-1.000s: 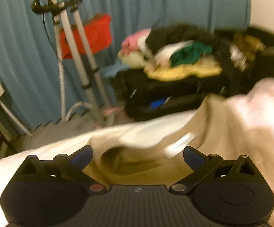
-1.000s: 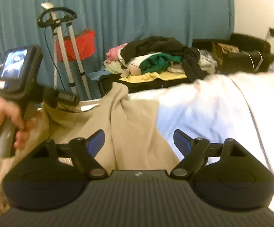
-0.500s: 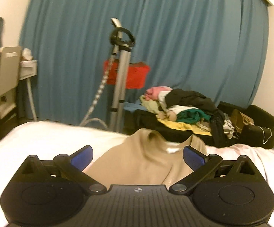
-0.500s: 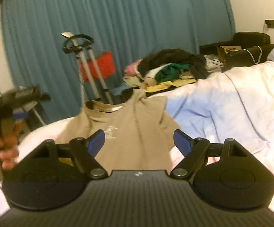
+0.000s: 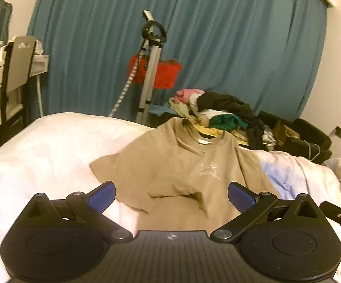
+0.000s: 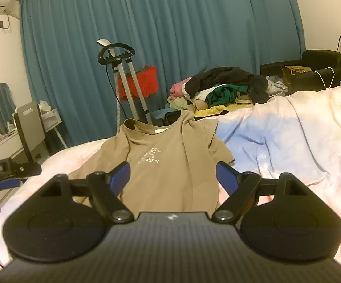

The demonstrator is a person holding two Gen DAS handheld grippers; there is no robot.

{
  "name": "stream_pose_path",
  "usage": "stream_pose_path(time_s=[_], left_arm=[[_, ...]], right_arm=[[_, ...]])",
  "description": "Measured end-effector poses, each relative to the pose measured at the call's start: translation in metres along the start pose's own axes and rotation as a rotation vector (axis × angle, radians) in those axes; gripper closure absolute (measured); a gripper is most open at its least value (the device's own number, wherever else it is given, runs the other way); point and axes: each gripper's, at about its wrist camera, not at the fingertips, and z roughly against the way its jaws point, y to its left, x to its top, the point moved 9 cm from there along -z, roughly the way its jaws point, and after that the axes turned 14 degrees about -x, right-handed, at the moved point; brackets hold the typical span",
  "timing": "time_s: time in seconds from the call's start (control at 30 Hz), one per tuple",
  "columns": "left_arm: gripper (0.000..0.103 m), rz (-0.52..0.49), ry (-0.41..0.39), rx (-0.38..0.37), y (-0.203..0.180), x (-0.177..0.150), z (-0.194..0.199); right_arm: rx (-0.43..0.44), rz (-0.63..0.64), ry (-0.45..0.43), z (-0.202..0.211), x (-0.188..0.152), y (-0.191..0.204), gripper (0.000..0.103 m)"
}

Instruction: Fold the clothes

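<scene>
A tan short-sleeved T-shirt (image 5: 182, 165) with a white chest logo lies spread front-up on the bed, collar toward the far edge; it also shows in the right wrist view (image 6: 165, 162). Its lower hem is rumpled. My left gripper (image 5: 171, 197) is open and empty, held above the shirt's lower part. My right gripper (image 6: 172, 176) is open and empty, above the shirt's lower middle. The left gripper's tip (image 6: 8, 172) shows at the left edge of the right wrist view.
The bed has a pale pink and blue duvet (image 6: 288, 141). Beyond its far edge sit a pile of mixed clothes (image 5: 217, 113), a garment steamer stand (image 5: 150, 70), a black sofa (image 6: 311, 70) and a blue curtain. A desk and chair (image 5: 12, 75) stand at left.
The shirt went from bunched and held up near the left gripper to lying spread flat on the bed. Both grippers have pulled back and up, away from it.
</scene>
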Motion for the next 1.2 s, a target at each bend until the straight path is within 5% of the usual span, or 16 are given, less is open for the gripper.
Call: stream_pose_path(time_s=[0.57,0.9,1.07,1.13,1.2], left_arm=[[0.001,0.441,0.003,0.180,0.138,-0.013,-0.075],[0.006,0.583,-0.078,0.153,0.189,-0.017,-0.121],[0.048,0.486,-0.061,0.164,0.192,-0.006,-0.155],[0.059,0.411,-0.011,0.177,0.189,-0.001,-0.171],[0.082,0.314,0.086,0.184,0.186,0.000,-0.190]], right_arm=[[-0.015,-0.129,0.110,-0.037,-0.020,-0.018,0.022],[-0.013,-0.219,0.194,-0.081,-0.040,-0.035,0.022],[-0.056,-0.155,0.190,-0.102,-0.049,-0.030,0.022],[-0.065,-0.119,0.181,-0.109,-0.052,-0.025,0.022],[-0.069,-0.080,0.170,-0.115,-0.054,-0.019,0.022]])
